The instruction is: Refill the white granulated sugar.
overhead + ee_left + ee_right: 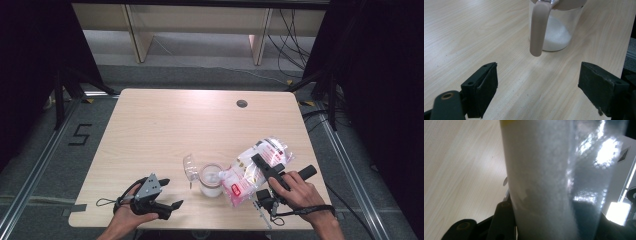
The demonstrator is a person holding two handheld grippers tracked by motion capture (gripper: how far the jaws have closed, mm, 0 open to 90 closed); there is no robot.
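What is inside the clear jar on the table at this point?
The jar holds a low heap of white granules on its bottom. Its upper part is covered by the tan lid and handle, so the rim is hidden.

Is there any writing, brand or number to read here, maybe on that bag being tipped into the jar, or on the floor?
"5": black tape mark on the floor left of the table.
Red and white print on the plastic bag held in the right claw: too small and blurred to read.
Jar: no label visible.
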